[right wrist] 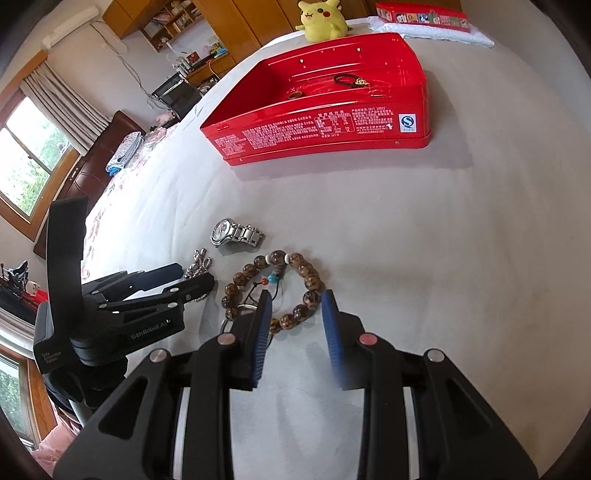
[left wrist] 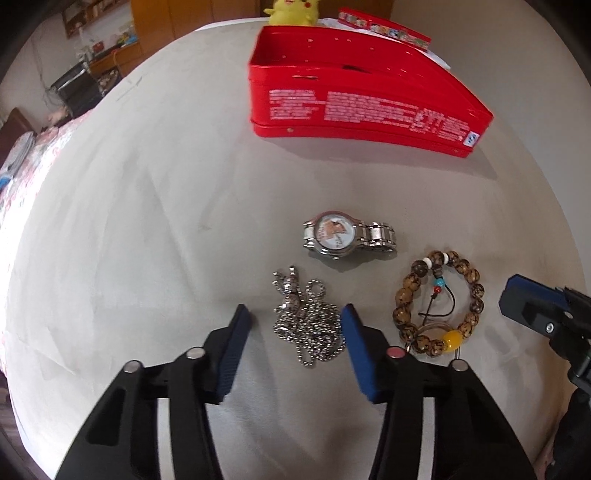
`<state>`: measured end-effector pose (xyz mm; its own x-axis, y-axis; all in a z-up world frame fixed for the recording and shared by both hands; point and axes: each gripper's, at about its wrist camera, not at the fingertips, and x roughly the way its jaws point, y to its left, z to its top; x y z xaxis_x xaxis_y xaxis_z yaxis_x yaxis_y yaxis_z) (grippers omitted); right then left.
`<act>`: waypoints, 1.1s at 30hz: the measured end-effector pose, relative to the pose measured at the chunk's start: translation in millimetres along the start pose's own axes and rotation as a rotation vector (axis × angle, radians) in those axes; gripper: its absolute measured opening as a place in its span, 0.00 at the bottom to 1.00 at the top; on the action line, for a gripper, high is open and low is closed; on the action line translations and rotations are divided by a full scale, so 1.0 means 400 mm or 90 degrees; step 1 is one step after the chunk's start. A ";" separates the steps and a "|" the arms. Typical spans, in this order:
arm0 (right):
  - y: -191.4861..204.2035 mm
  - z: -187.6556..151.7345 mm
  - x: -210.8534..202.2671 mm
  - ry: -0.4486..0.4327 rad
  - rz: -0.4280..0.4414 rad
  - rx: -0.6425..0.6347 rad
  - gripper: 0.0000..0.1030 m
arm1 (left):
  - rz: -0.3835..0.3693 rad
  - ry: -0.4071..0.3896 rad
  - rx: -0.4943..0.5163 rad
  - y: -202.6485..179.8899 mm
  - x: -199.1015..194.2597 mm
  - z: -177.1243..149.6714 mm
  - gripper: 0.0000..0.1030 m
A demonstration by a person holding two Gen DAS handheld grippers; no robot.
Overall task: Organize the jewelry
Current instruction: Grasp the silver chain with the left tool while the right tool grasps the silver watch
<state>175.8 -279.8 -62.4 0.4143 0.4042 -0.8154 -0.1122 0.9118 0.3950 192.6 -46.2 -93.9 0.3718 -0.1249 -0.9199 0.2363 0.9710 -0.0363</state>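
Observation:
A silver ball chain necklace lies in a heap between the open fingers of my left gripper. A silver watch lies just beyond it. A brown bead bracelet with a yellow bead lies to its right. In the right wrist view my right gripper is open over the near side of the bracelet, with the watch behind and my left gripper at the left. The open red tin stands farther back and holds a black and gold bracelet and a small ring.
The items lie on a white cloth surface. A yellow plush toy sits behind the tin. The tin's lid rests on a white pad at the far right. A bed and window are at the left.

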 end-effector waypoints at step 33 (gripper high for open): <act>0.106 0.182 0.175 0.088 0.051 -0.042 0.28 | -0.096 -0.014 -0.067 0.140 -0.031 0.070 0.34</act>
<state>265.9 -218.3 -71.8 0.2740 0.4774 -0.8349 -0.2008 0.8774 0.4358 226.4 4.2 -73.6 0.3595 -0.2747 -0.8918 0.1967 0.9565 -0.2154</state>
